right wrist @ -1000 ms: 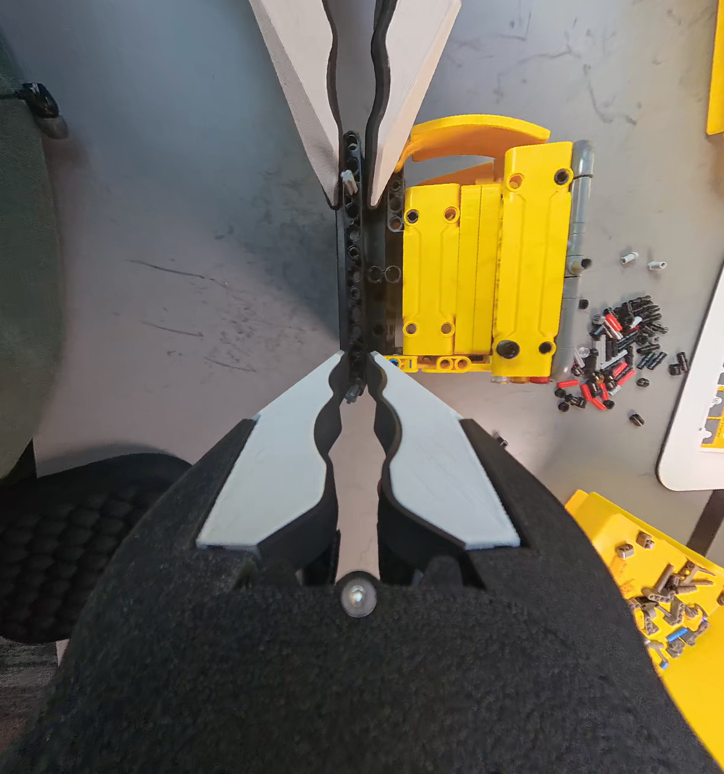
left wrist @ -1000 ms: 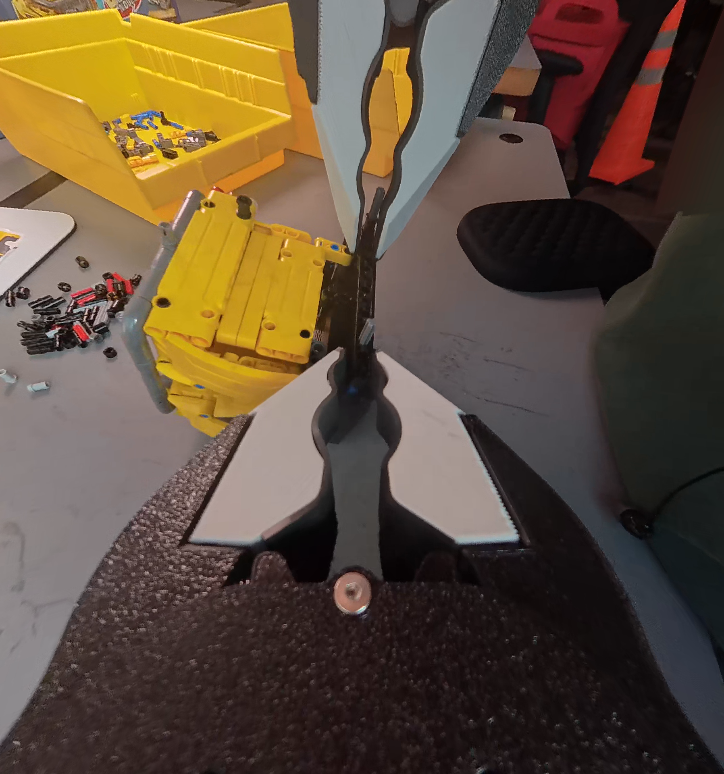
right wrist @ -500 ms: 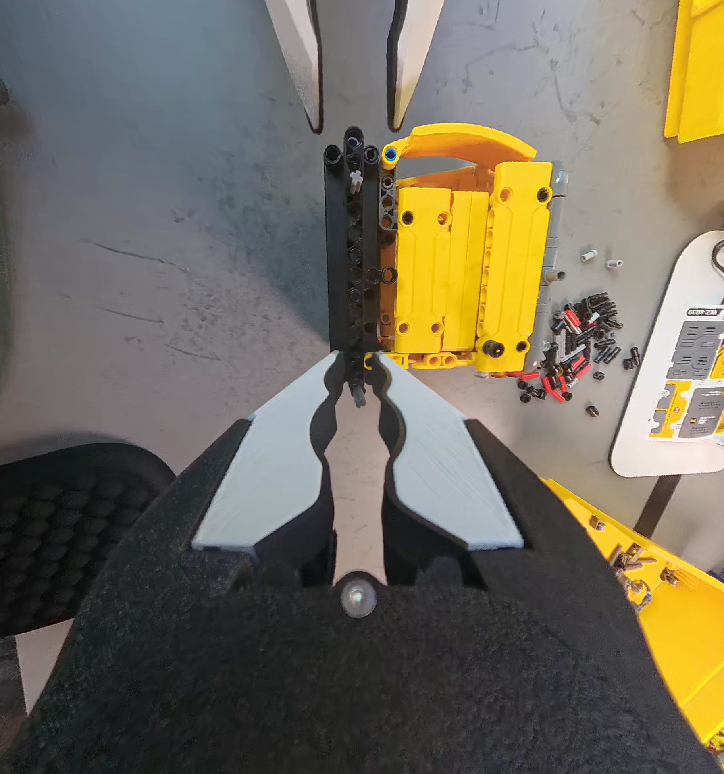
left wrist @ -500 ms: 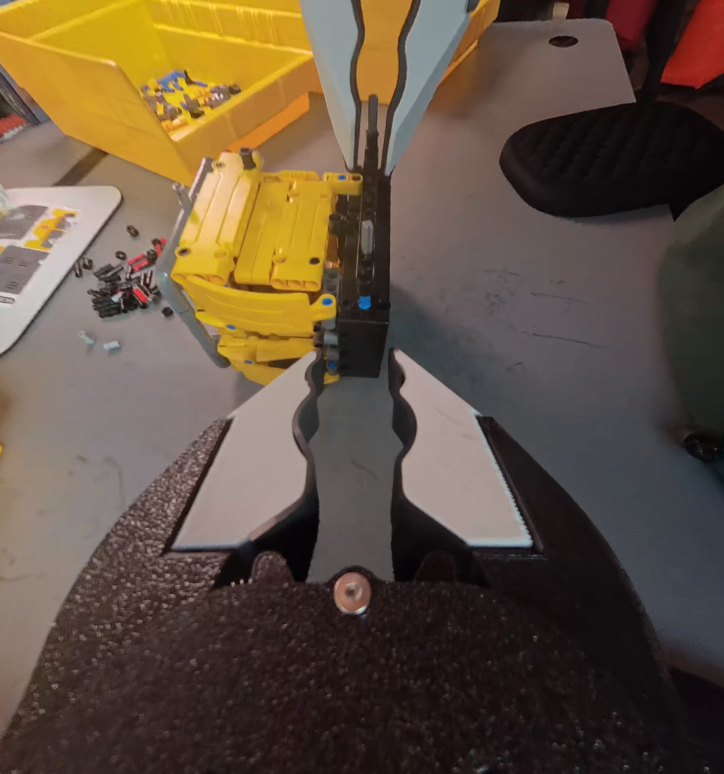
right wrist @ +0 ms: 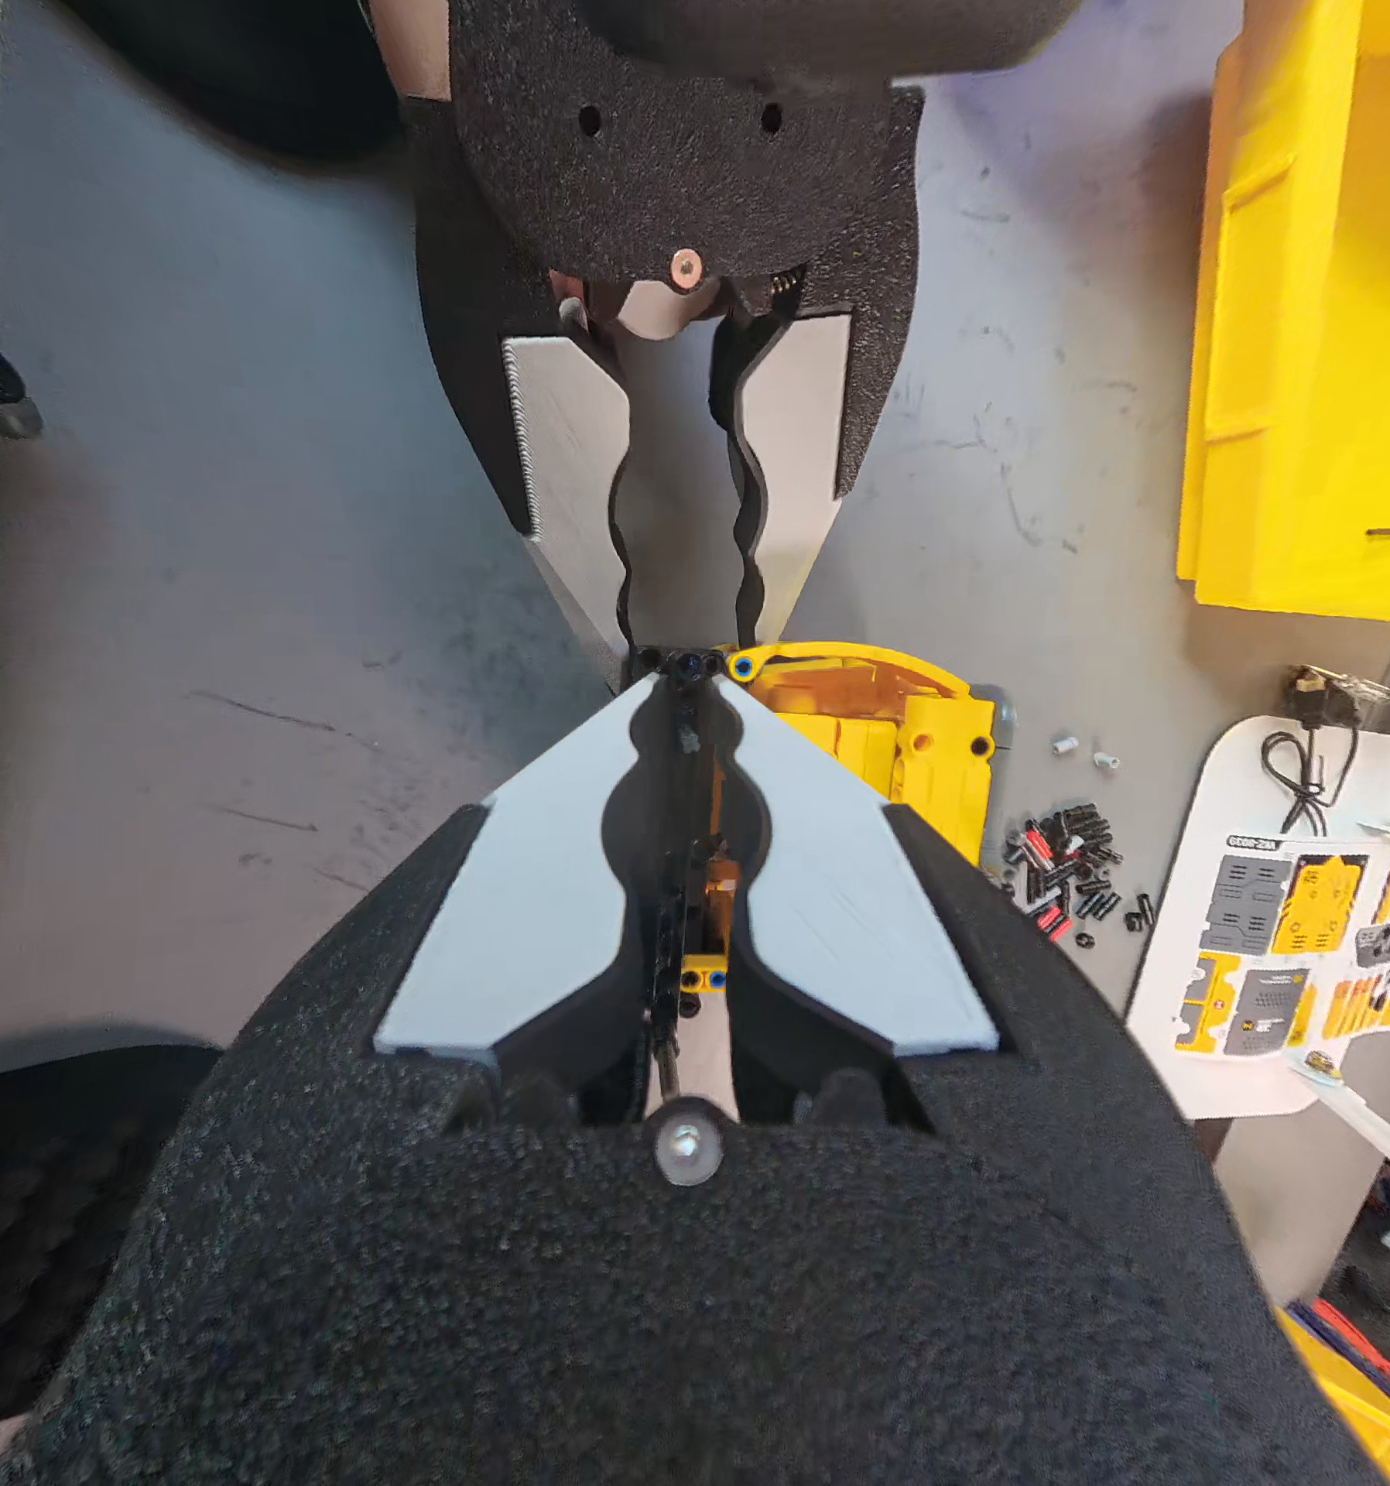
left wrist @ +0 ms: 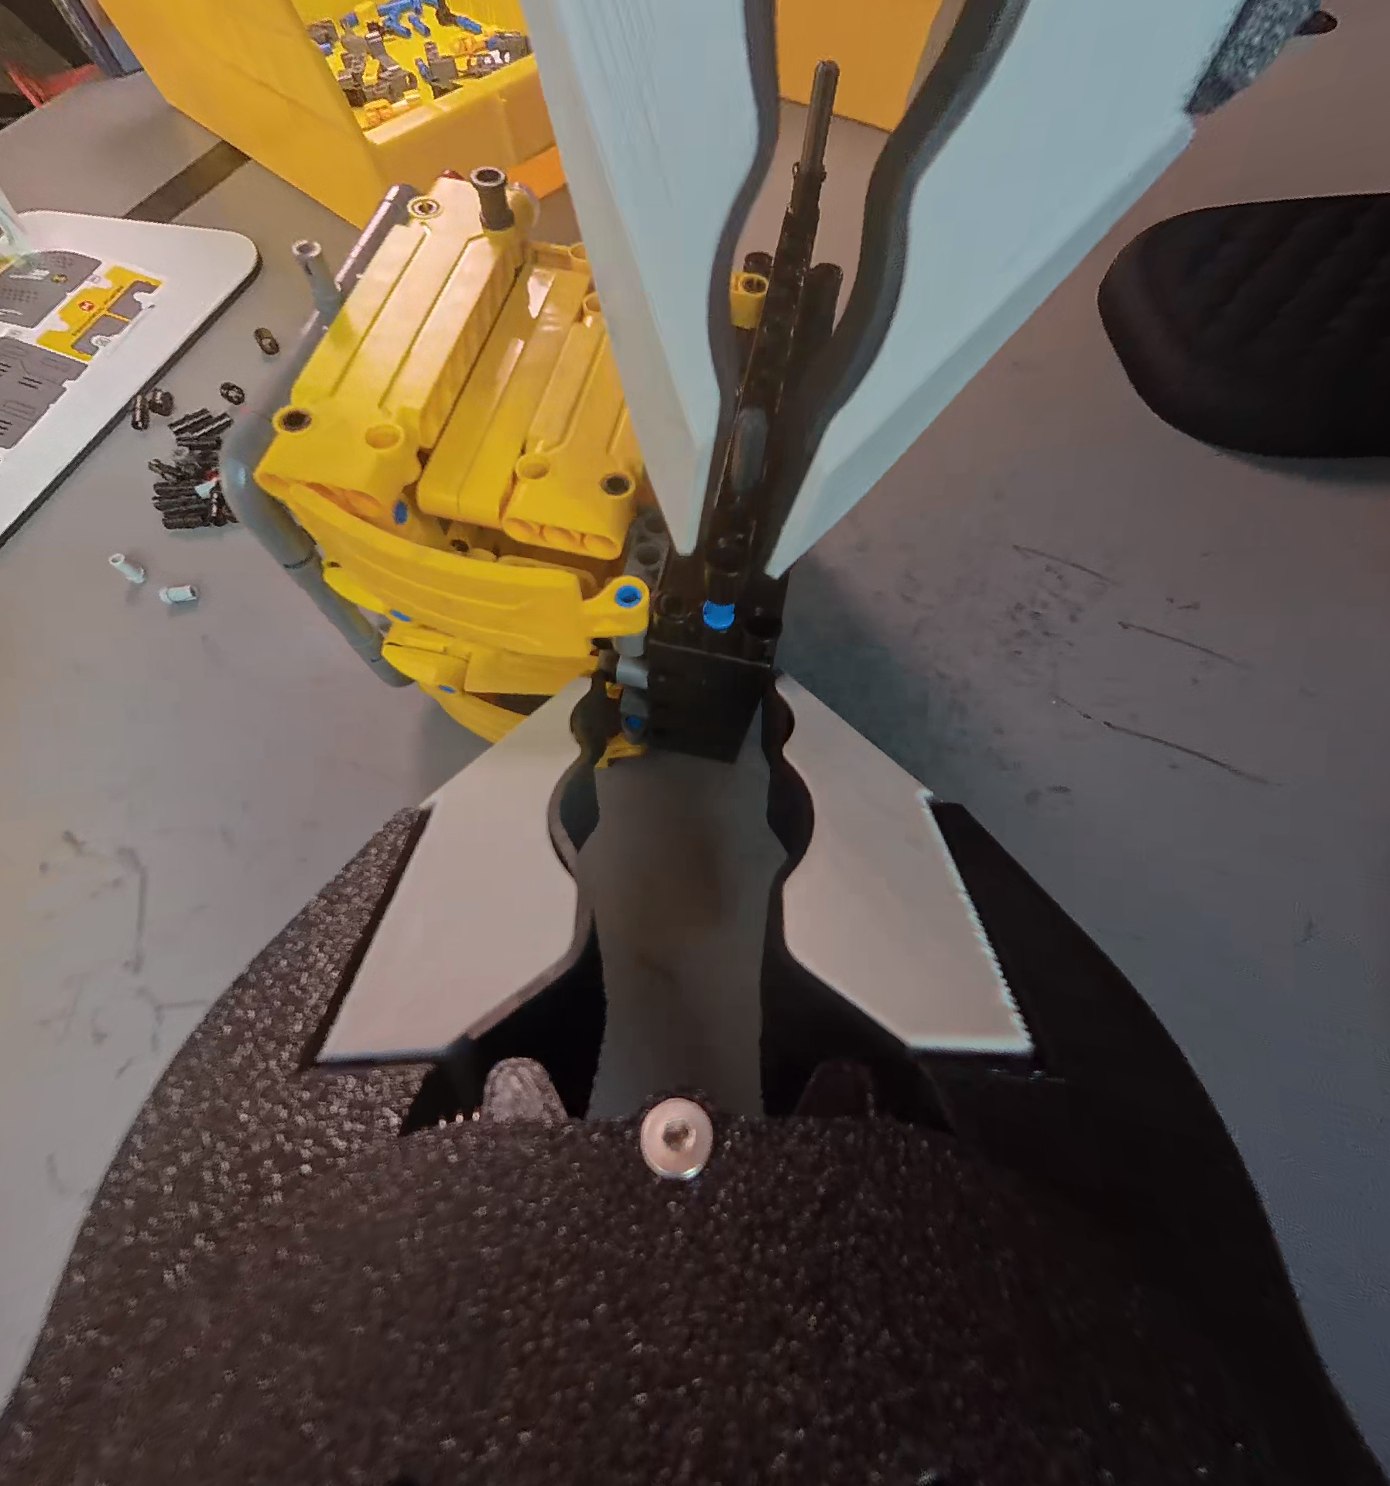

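We logged right gripper point(right wrist: 688, 699) pinching black beam stack point(left wrist: 716, 643) of yellow brick assembly point(left wrist: 450, 450) on grey table point(left wrist: 1078, 724); left gripper point(left wrist: 680, 708) spread around stack's near end; loose pins point(left wrist: 189, 474) at left

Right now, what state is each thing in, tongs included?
left tongs: open, tips either side of the model's black end
right tongs: shut on the model's black beam
brick model: assembled, yellow panels up
yellow bin: open-topped, small parts inside
loose pins: scattered on the table
printed sheet: lying flat
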